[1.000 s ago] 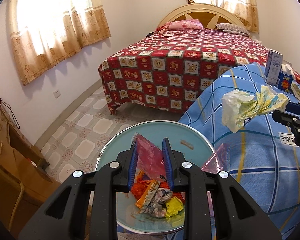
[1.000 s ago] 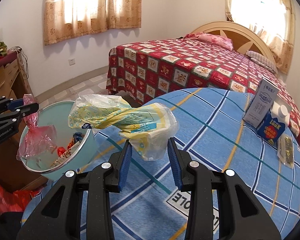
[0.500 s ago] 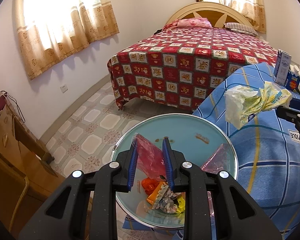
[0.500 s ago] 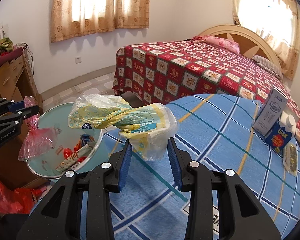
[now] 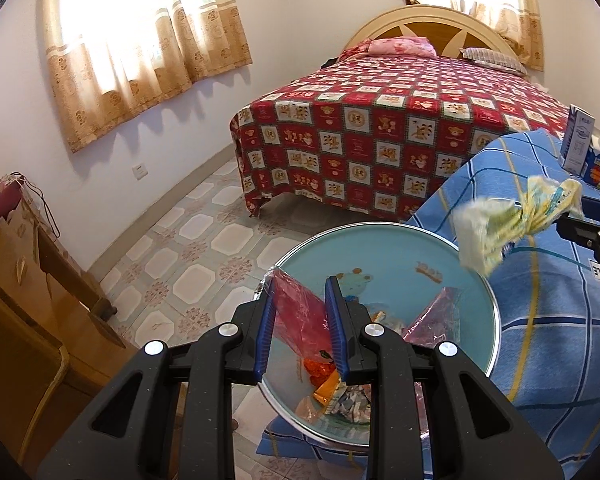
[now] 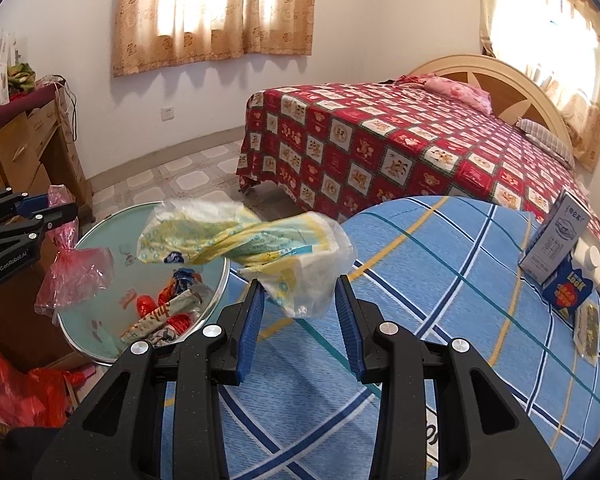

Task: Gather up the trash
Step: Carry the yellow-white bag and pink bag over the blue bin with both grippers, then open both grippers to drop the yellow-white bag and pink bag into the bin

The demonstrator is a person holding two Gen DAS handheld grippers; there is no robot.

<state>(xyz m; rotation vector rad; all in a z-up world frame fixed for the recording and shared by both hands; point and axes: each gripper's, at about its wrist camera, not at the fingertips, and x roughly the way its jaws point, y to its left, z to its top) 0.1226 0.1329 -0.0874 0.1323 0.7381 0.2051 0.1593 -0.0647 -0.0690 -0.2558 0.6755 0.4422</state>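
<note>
Trouble looked likeliest with the crumpled yellow-and-white plastic wrapper (image 6: 244, 248), which sat at centre frame in the right wrist view, blurred, between the pads of the right claw (image 6: 299, 312); those pads stood apart and seemed released, so the wrapper may have been loose in the air. Being light, it could drift past the rim of the round pale-blue metal bin (image 5: 494, 320) onto the blue plaid worktop (image 6: 440, 264) or the floor. The left claw (image 5: 301, 328), lower centre of its view, was clenched on a pink translucent plastic bag (image 5: 300, 316) over the bin. Counted: two claws, one bin, one wrapper, one pink bag, two cartons (image 6: 556, 240) at right.
</note>
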